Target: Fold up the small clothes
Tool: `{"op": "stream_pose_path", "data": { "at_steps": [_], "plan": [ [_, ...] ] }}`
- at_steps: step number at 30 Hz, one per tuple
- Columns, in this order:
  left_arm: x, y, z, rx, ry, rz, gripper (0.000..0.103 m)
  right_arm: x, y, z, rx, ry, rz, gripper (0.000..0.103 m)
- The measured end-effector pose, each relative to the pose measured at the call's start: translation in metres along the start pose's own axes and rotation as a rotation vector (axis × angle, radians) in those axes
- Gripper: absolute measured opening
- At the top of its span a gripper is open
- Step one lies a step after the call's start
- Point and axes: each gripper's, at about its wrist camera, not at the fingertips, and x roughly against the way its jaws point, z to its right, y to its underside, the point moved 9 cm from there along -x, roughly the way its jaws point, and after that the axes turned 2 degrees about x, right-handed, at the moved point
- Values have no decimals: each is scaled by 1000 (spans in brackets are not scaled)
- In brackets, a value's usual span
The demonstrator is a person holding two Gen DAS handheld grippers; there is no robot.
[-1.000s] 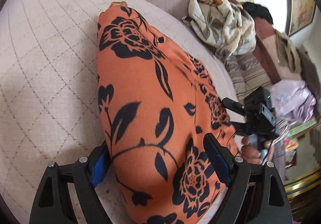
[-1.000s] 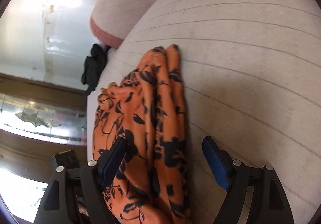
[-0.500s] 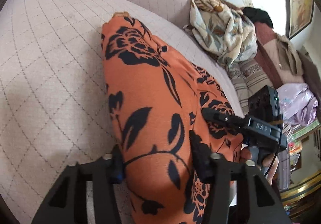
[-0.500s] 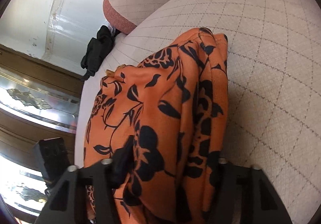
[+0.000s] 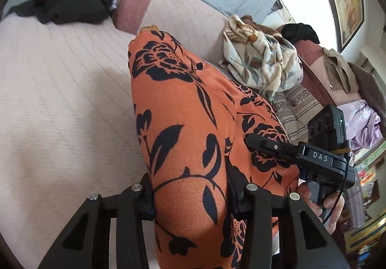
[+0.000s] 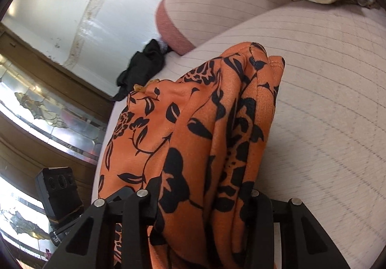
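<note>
An orange garment with a black flower print [image 5: 178,110] stretches from my grippers across the pale quilted sofa seat [image 5: 60,90]. My left gripper [image 5: 190,194] is shut on its near edge, the cloth bunched between the jaws. My right gripper [image 6: 205,199] is shut on another bunched edge of the same garment [image 6: 193,129], which is folded in layers. The right gripper also shows in the left wrist view [image 5: 284,153], clamped on the garment's right side. The left gripper's body shows at the lower left of the right wrist view [image 6: 60,191].
A black cloth [image 5: 70,6] lies at the far end of the seat by the pink-edged cushion [image 5: 137,8]. A cream leaf-print blanket [image 5: 263,64] and other clothes [image 5: 359,124] are piled to the right. A wooden cabinet with glass [image 6: 36,110] stands beyond the sofa's edge.
Both grippers closed on the orange garment, from open a second ago. The garment has been lifted and drawn up, and the views now tilt more toward the sofa's back.
</note>
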Motion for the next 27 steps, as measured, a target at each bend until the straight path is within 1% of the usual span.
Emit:
{"op": "stream_pose_path", "data": {
  "at_steps": [2, 8, 12, 15, 20, 27],
  "plan": [
    [12, 1, -7, -2, -22, 14, 44, -4, 4, -12, 5, -13, -2, 43],
    [38, 8, -19, -22, -57, 16, 45, -15, 24, -47, 30, -35, -8, 43],
    [51, 18, -24, -39, -104, 19, 45, -22, 39, -62, 49, -40, -23, 43],
    [55, 23, -26, -55, -143, 14, 45, -25, 49, -67, 56, -41, -35, 43],
    [60, 34, -27, -75, -178, -1, 45, -28, 66, -69, 48, -39, -52, 43],
    [65, 51, -34, -91, -215, -18, 45, -35, 78, -72, 53, -25, -71, 43]
  ]
}}
